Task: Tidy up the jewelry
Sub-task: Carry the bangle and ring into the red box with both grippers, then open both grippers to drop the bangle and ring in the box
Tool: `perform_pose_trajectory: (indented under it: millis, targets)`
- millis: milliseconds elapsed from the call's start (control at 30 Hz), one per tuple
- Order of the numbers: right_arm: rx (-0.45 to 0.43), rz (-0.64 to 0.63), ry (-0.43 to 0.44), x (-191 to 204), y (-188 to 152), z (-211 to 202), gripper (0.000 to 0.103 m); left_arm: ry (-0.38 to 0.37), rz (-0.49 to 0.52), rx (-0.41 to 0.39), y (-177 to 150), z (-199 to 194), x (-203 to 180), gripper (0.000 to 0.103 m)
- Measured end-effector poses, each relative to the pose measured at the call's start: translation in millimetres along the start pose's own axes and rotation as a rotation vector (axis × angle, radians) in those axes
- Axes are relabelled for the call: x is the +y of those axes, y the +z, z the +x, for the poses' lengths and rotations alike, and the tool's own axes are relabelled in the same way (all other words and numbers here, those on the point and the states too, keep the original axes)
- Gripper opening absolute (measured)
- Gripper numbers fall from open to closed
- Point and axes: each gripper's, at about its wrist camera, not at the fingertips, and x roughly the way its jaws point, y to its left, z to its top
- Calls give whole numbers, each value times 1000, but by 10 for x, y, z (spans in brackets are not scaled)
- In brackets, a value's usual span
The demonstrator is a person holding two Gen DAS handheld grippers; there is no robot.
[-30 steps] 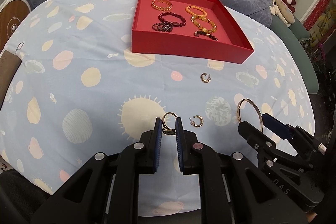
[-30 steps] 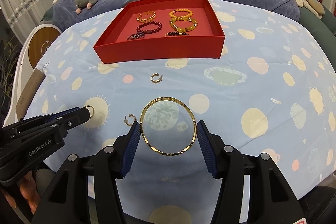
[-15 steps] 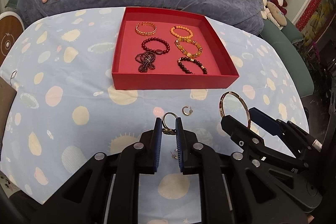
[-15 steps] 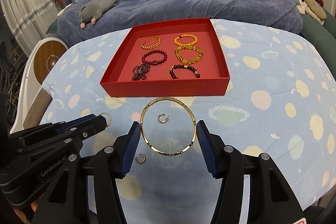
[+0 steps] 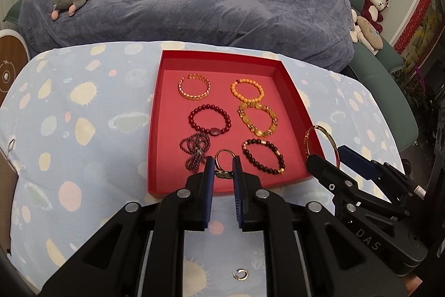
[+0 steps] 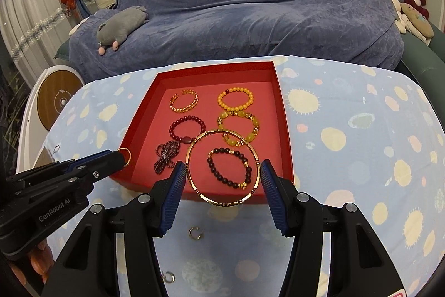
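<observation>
Both grippers have advanced over the red tray [image 6: 283,130]; left gripper [image 5: 224,167] grasps a ring [image 5: 224,156], right gripper [image 6: 222,171] clamps the gold bangle [image 6: 222,167]; releasing directly ahead could drop them onto the dark bead bracelet [image 6: 229,167], tangling.

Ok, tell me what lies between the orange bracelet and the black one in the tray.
The yellow bracelet lies between the orange bracelet and the black bracelet, along the tray's right side. The left wrist view shows it clearly.

I count six bracelets [image 6: 234,101] in one tray [image 6: 286,141]. I hold one bangle [image 6: 222,167], one ring [image 5: 224,157]. Two earrings [image 6: 195,232] loose.
</observation>
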Motion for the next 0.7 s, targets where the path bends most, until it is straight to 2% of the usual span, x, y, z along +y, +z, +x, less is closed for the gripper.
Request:
perform_pose_trajectory:
  millis: [200,700]
  targets:
    - [13,-13,-1,-9,255,353,53,28,-3,17,282,344,72,13]
    - [54,-23,4,-53,565,1058,53,60,22,68,624,1077,164,13]
